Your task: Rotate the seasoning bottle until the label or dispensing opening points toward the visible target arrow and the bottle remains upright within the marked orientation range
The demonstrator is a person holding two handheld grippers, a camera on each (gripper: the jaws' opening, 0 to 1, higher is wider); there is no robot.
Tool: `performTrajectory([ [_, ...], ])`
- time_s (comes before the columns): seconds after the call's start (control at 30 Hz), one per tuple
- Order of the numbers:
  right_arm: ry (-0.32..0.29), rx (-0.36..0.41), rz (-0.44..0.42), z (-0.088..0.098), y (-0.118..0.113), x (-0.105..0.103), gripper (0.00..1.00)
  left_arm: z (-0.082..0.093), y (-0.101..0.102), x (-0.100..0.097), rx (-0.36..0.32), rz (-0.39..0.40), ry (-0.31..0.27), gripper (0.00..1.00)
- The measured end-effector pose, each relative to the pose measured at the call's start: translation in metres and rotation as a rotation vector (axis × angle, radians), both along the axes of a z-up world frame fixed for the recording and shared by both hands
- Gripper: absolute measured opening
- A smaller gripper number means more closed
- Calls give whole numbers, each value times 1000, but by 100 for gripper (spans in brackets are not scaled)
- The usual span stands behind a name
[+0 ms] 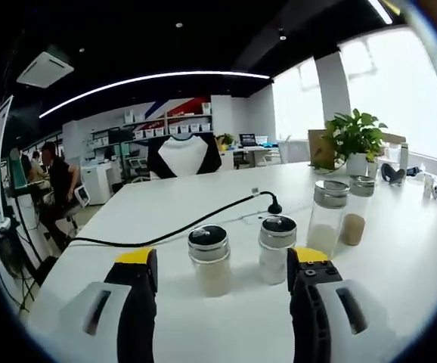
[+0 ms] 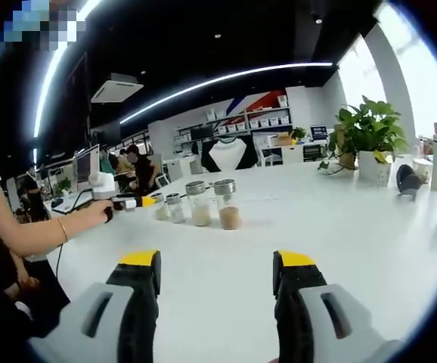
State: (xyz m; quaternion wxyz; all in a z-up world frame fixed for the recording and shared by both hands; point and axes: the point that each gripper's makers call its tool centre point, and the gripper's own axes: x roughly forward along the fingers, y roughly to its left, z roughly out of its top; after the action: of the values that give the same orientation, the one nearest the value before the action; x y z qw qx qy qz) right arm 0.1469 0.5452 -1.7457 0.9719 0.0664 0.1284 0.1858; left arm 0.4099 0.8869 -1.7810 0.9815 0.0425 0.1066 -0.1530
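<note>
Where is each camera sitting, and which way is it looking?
Left gripper view: rides on the left gripper, low over the white table, close to four shaker bottles; its own open jaws show.
Right gripper view: rides on the right gripper, farther back, facing the same bottles; its open jaws, the person's arm and the left gripper show.
Shared: table, bottles, potted plant.

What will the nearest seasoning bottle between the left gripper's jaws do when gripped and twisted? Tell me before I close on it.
The nearest seasoning bottle looks like rigid clear glass or plastic, so it probably won't flex but may be slick under the jaws. It appears only partly filled, so likely light, and being narrow and taller than wide it could tip if pushed near its metal cap. The smooth white table may let it slide.
</note>
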Motion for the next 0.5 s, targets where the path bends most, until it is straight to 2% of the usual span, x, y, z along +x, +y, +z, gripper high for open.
performTrajectory([
  [0.1,1,0,-16,-1,-3,0,59,-1,1,9,-6,7,2,71],
  [0.17,12,-119,-14,-7,-5,0,58,0,1,13,16,6,11,68],
  [0.2,10,-98,-13,-6,-2,1,58,4,1,16,37,3,-11,66],
  [0.27,9,-79,-6,-5,0,2,58,4,3,22,38,11,-8,64],
  [0.4,10,-111,9,-6,7,5,58,1,1,31,40,-1,-2,64],
  [0.5,10,-119,6,-8,7,9,57,-9,-2,33,104,-26,31,60],
])
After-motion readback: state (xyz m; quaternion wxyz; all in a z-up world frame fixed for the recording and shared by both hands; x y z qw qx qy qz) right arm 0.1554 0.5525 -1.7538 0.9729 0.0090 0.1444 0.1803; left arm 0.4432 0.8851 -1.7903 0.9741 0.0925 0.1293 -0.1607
